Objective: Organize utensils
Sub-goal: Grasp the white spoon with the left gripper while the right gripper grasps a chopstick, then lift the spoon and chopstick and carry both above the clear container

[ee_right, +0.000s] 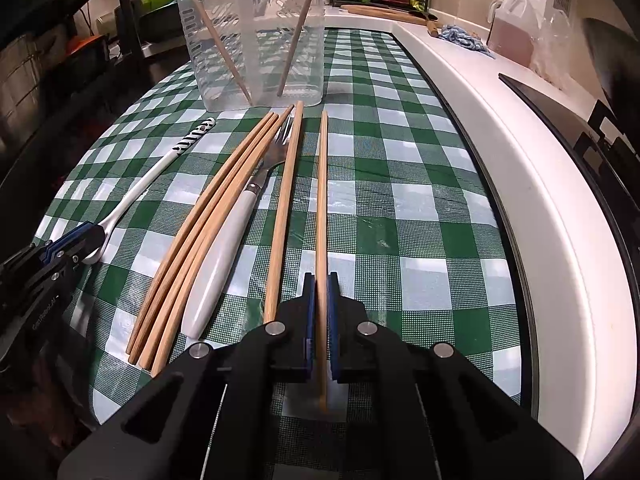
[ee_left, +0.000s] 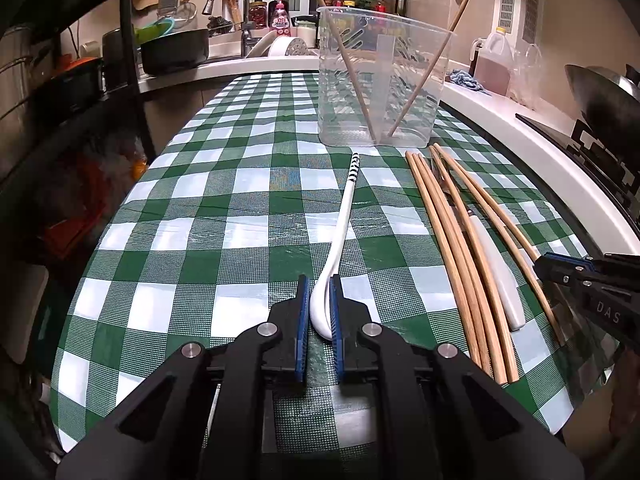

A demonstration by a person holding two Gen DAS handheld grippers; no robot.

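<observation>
My left gripper (ee_left: 320, 300) is shut on the bowl of a white spoon (ee_left: 345, 216), whose striped handle end points toward a clear plastic container (ee_left: 420, 92) holding two chopsticks. My right gripper (ee_right: 321, 292) is shut on a single wooden chopstick (ee_right: 322, 184) that lies along the checked tablecloth. Another chopstick (ee_right: 285, 200) lies just to its left. Beyond that lie a white-handled fork (ee_right: 224, 256) and a bundle of several chopsticks (ee_right: 192, 236). In the right wrist view the left gripper (ee_right: 86, 240) shows at the left edge on the spoon (ee_right: 152, 176), with the container (ee_right: 256, 60) at the far end.
A white counter edge (ee_right: 532, 184) runs along the table's right side, with an oil jug (ee_right: 514, 24), a blue cloth (ee_right: 460, 36) and a stove (ee_left: 600, 140) behind it. A dark rack (ee_left: 60, 80) stands at the left. A sink and faucet (ee_left: 236, 0) are at the back.
</observation>
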